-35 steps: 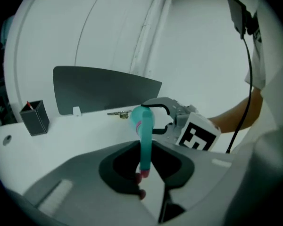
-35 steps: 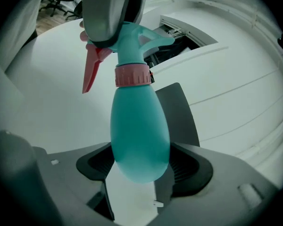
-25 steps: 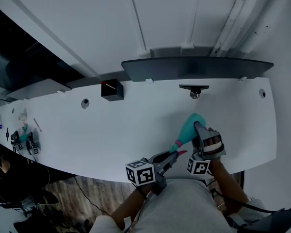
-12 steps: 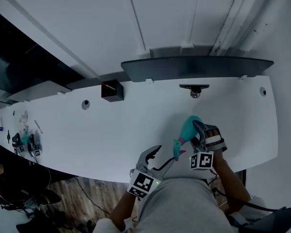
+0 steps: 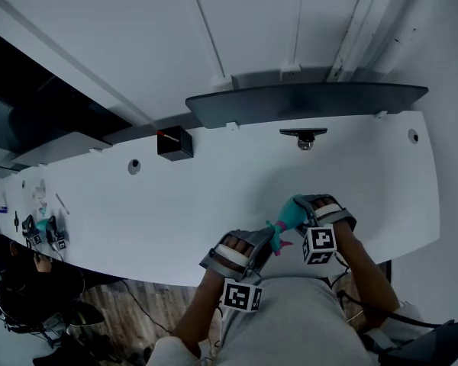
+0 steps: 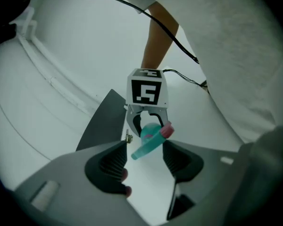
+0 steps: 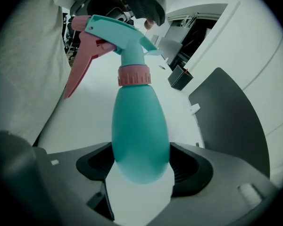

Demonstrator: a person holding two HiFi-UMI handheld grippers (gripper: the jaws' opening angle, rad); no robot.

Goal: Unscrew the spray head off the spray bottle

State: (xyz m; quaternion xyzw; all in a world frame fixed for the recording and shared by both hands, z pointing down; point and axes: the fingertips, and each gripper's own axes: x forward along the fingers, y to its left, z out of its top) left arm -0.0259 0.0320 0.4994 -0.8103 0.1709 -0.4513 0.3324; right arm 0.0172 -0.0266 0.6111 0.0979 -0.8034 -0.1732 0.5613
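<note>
Spray bottle [image 5: 292, 213], teal and tilted, sits low by the white table's [image 5: 175, 197] near edge. Its body is clamped in the right gripper [image 5: 309, 210], which points steeply down, and the left gripper [image 5: 266, 241] is just beside it. In the left gripper view the jaws have just opened and stand wide; the spray head [image 6: 146, 147] shows in their gap, touched by neither pad. In the right gripper view both pads press the bottle's rounded belly, with the pink collar [image 7: 133, 75] and pink trigger [image 7: 80, 74] beyond.

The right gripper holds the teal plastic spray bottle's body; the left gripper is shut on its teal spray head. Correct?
No. The left gripper view shows the left gripper open, just opened, its pads clear of the spray head. The rest stands.
</note>
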